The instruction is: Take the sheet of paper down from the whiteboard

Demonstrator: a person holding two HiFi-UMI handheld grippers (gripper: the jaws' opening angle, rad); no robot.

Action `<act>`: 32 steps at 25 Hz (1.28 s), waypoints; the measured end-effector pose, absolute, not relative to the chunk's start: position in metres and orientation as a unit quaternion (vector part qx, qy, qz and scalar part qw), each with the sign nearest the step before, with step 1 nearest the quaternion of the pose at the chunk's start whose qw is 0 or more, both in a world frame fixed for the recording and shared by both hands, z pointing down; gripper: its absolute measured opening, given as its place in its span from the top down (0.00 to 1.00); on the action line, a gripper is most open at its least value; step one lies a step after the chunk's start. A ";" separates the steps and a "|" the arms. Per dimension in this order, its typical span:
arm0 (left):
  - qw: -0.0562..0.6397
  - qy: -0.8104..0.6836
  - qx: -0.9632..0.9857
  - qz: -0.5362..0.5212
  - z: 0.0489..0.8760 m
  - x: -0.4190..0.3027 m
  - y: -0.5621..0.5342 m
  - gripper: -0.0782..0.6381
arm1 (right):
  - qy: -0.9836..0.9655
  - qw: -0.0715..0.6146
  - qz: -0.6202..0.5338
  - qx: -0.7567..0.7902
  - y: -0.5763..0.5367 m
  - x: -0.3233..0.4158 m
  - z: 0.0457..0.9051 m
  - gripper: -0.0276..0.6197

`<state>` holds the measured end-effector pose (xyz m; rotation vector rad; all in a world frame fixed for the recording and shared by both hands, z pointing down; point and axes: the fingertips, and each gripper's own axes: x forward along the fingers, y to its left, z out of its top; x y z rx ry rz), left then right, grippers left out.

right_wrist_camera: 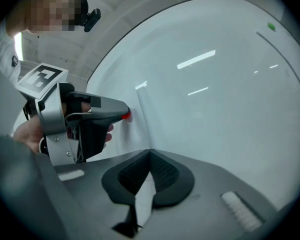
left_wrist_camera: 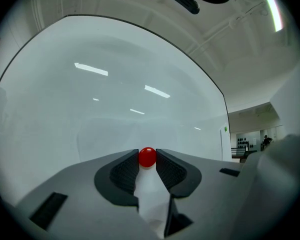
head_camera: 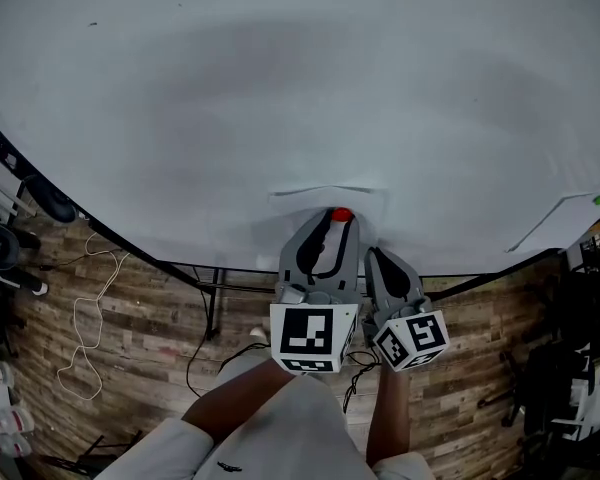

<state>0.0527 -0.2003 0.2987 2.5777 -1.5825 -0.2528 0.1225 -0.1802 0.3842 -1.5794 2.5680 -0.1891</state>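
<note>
- My left gripper point(left_wrist_camera: 147, 153) is clamped on the red magnet point(head_camera: 341, 214) that pins the sheet of paper point(head_camera: 315, 200) to the whiteboard point(head_camera: 280, 88); pulling it should free the sheet
- My right gripper point(right_wrist_camera: 150, 155) is pinched together on the sheet's side edge, apparently so it won't drop
</note>
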 end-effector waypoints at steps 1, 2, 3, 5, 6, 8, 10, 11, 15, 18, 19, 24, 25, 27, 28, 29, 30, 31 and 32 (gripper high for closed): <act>0.052 -0.517 0.850 -0.082 0.300 0.053 -0.198 0.74 | 0.847 0.061 -0.063 -0.524 -0.180 0.122 0.384 0.94; 0.052 -0.515 0.852 -0.080 0.301 0.052 -0.196 0.74 | 0.847 0.062 -0.063 -0.525 -0.179 0.122 0.384 0.94; 0.052 -0.513 0.853 -0.078 0.302 0.051 -0.194 0.74 | 0.846 0.063 -0.063 -0.526 -0.178 0.121 0.384 0.94; 0.052 -0.510 0.855 -0.078 0.304 0.047 -0.191 0.74 | 0.844 0.064 -0.063 -0.528 -0.178 0.119 0.384 0.94; 0.052 -0.508 0.856 -0.079 0.304 0.045 -0.191 0.74 | 0.843 0.064 -0.062 -0.530 -0.178 0.118 0.385 0.94; 0.053 -0.504 0.858 -0.082 0.303 0.040 -0.190 0.74 | 0.842 0.066 -0.061 -0.533 -0.177 0.117 0.383 0.94; 0.054 -0.502 0.859 -0.081 0.302 0.035 -0.188 0.74 | 0.839 0.069 -0.059 -0.536 -0.176 0.116 0.381 0.94; 0.055 -0.501 0.860 -0.080 0.302 0.033 -0.187 0.74 | 0.838 0.071 -0.058 -0.539 -0.174 0.117 0.379 0.94; 0.051 -0.492 0.866 -0.077 0.298 0.025 -0.176 0.74 | 0.830 0.074 -0.052 -0.551 -0.164 0.121 0.373 0.94; 0.051 -0.485 0.870 -0.072 0.302 0.017 -0.170 0.74 | 0.820 0.077 -0.046 -0.565 -0.158 0.124 0.370 0.94; 0.051 -0.483 0.871 -0.071 0.304 0.014 -0.170 0.74 | 0.817 0.076 -0.043 -0.570 -0.156 0.125 0.369 0.94; 0.048 -0.475 0.877 -0.063 0.307 0.007 -0.168 0.74 | 0.794 0.073 -0.023 -0.603 -0.146 0.139 0.361 0.94; 0.048 -0.474 0.877 -0.061 0.308 0.006 -0.168 0.74 | 0.789 0.073 -0.017 -0.610 -0.143 0.143 0.358 0.94; 0.047 -0.472 0.878 -0.057 0.309 0.005 -0.167 0.74 | 0.777 0.071 -0.005 -0.625 -0.136 0.151 0.351 0.94; 0.047 -0.472 0.879 -0.055 0.309 0.005 -0.167 0.74 | 0.771 0.071 0.000 -0.632 -0.133 0.155 0.349 0.94; 0.046 -0.472 0.879 -0.054 0.310 0.004 -0.167 0.74 | 0.766 0.072 0.005 -0.639 -0.129 0.160 0.346 0.94; 0.046 -0.473 0.878 -0.052 0.312 0.002 -0.166 0.74 | 0.761 0.074 0.008 -0.645 -0.124 0.164 0.344 0.94; 0.046 -0.474 0.878 -0.051 0.313 0.001 -0.165 0.74 | 0.755 0.076 0.010 -0.651 -0.120 0.168 0.342 0.94; 0.046 -0.475 0.878 -0.049 0.314 -0.001 -0.164 0.74 | 0.750 0.079 0.011 -0.657 -0.115 0.173 0.341 0.94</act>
